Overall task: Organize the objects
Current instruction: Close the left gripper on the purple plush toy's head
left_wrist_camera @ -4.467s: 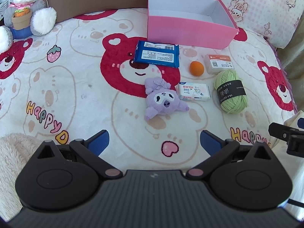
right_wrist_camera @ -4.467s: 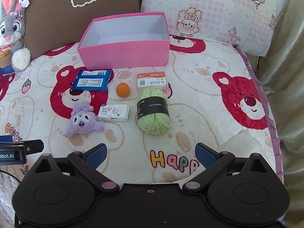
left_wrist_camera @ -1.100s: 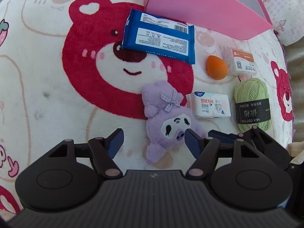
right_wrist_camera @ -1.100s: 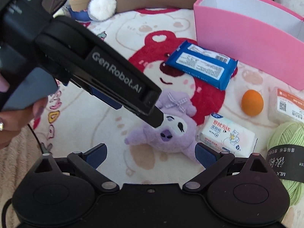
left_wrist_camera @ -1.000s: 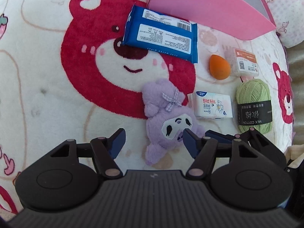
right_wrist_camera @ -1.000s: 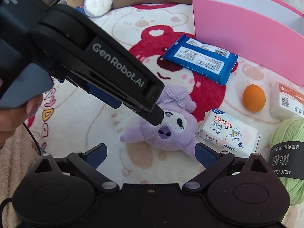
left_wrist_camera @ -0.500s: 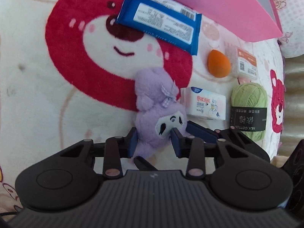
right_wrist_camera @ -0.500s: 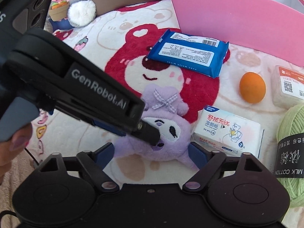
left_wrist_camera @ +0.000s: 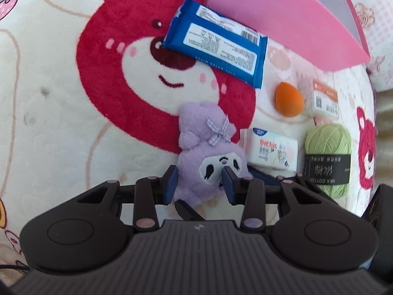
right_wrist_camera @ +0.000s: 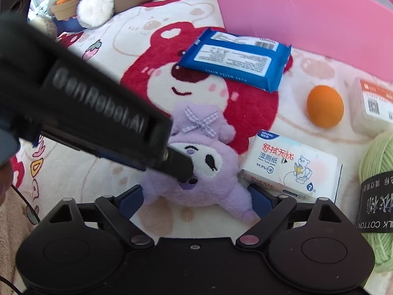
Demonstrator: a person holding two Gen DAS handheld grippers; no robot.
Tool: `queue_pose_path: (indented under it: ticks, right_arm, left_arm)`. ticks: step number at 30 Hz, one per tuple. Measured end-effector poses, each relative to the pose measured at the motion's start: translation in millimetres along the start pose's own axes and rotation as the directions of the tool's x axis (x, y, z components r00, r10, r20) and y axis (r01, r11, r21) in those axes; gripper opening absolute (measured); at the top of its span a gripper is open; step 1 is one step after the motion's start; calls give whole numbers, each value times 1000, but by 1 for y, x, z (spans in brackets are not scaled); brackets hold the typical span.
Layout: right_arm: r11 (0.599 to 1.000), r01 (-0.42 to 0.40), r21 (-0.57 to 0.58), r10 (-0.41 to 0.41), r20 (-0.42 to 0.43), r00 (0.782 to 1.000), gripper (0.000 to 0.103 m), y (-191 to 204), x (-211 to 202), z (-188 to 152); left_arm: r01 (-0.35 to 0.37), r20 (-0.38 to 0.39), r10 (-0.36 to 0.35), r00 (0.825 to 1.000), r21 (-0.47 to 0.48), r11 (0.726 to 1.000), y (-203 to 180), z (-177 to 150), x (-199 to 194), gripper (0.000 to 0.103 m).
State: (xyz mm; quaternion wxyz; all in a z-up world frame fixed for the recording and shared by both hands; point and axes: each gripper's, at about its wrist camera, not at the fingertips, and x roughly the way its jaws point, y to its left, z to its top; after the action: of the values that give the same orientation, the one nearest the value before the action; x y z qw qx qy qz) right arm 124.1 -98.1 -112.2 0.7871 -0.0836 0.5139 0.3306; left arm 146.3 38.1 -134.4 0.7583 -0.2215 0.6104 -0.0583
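Nothing seems to lie in the pink box (left_wrist_camera: pixel 282 17) yet; left claw (left_wrist_camera: pixel 199 183) pinches the purple plush (left_wrist_camera: pixel 208 152), right claw (right_wrist_camera: pixel 195 200) stands wide around it.

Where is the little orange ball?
In the right wrist view, the small orange egg-shaped sponge lies right of the blue wipes packet, before the pink box.

Left gripper (left_wrist_camera: pixel 199 183): lower centre of frame, tilted steeply downward, jaws just closed, blue fingers (left_wrist_camera: pixel 170 184) pressing purple plush doll (left_wrist_camera: pixel 208 157). Right gripper (right_wrist_camera: pixel 195 200): lower centre, jaws wide, narrowed slightly, flanking doll's body.
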Motion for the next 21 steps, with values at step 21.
queue_pose_path:
  ticks: [21]
  right_arm:
    - [999, 17, -38, -15, 44, 999, 65, 5, -9, 4]
  left_arm:
    - [-24, 61, 23, 998, 7, 1000, 0, -5, -7, 35]
